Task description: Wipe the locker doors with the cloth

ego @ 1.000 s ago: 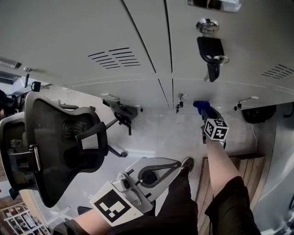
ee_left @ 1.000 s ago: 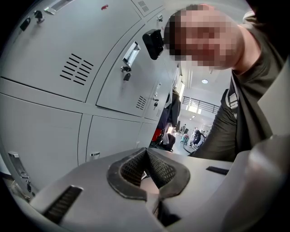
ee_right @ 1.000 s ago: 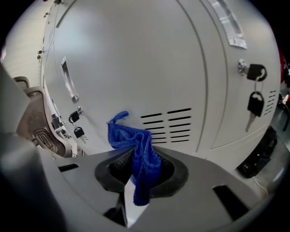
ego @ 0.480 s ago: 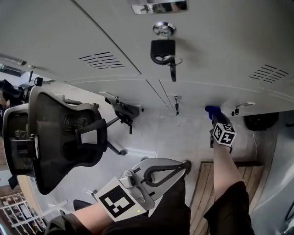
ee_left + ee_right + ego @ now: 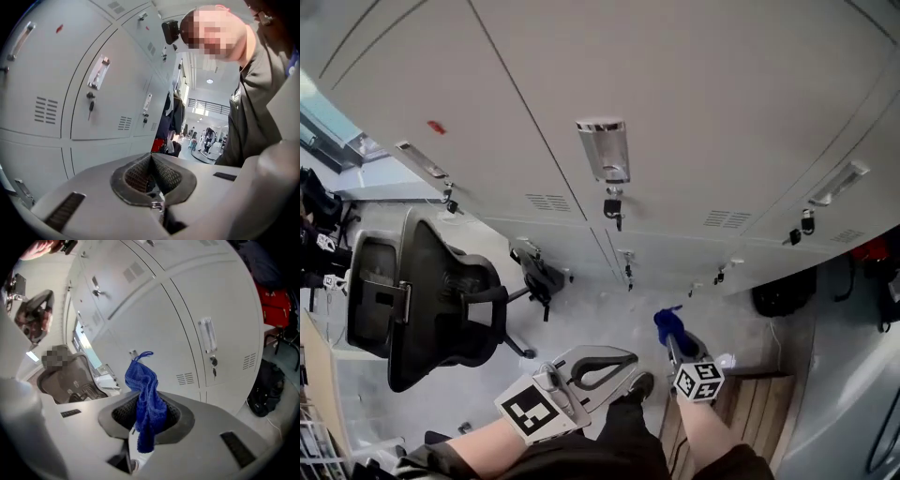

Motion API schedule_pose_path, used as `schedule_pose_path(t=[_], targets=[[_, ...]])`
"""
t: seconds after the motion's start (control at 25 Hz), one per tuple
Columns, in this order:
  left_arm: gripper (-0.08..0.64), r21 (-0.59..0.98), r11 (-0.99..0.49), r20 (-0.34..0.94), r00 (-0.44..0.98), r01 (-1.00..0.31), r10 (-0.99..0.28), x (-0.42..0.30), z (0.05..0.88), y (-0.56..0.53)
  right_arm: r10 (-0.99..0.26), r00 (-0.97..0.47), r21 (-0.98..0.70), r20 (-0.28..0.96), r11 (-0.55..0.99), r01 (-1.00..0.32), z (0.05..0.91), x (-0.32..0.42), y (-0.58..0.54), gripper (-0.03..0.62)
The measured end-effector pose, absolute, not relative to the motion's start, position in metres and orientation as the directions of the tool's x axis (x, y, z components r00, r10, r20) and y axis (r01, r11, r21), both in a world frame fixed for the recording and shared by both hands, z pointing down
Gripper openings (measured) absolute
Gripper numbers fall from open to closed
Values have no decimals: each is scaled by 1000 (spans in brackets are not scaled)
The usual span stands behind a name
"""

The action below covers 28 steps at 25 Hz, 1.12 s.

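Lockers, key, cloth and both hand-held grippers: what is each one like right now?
Locker doors: shut.
Key: hanging in its lock.
Blue cloth: pinched between jaws.
Right hand-held gripper: shut on the blue cloth.
Left hand-held gripper: shut, empty.

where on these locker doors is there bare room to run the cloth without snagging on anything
Bare for the blue cloth: the grey door face between the chrome handle and the right-hand bar handle, and the same door above the chrome handle. Crowded: below that handle, where the hanging key and vent slots cluster.
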<state>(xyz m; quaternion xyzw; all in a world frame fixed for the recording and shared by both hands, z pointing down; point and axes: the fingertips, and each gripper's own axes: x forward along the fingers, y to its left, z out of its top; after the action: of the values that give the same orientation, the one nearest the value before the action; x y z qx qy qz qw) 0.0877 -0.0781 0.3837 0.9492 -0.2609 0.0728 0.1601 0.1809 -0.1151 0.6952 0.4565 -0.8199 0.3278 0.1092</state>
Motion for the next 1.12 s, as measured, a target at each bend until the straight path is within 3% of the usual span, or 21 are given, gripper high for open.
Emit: schedule_pose_path(t=[0.2, 0.52, 0.8, 1.12], targets=[[8, 276, -799, 185, 845, -534, -501, 59, 339, -40, -660, -627, -422, 413, 471, -774, 563, 166, -42, 77], [8, 274, -797, 171, 843, -538, -510, -23, 305, 29, -754, -579, -313, 311, 494, -811, 427, 96, 5, 77], [8, 284, -793, 159, 842, -539, -515, -77, 304, 76, -767, -617, -354, 175, 536, -766, 359, -7, 67, 77], [8, 242, -780, 127, 816, -577, -564, -62, 264, 120, -734, -671, -345, 104, 606, -717, 295, 1, 100, 77]])
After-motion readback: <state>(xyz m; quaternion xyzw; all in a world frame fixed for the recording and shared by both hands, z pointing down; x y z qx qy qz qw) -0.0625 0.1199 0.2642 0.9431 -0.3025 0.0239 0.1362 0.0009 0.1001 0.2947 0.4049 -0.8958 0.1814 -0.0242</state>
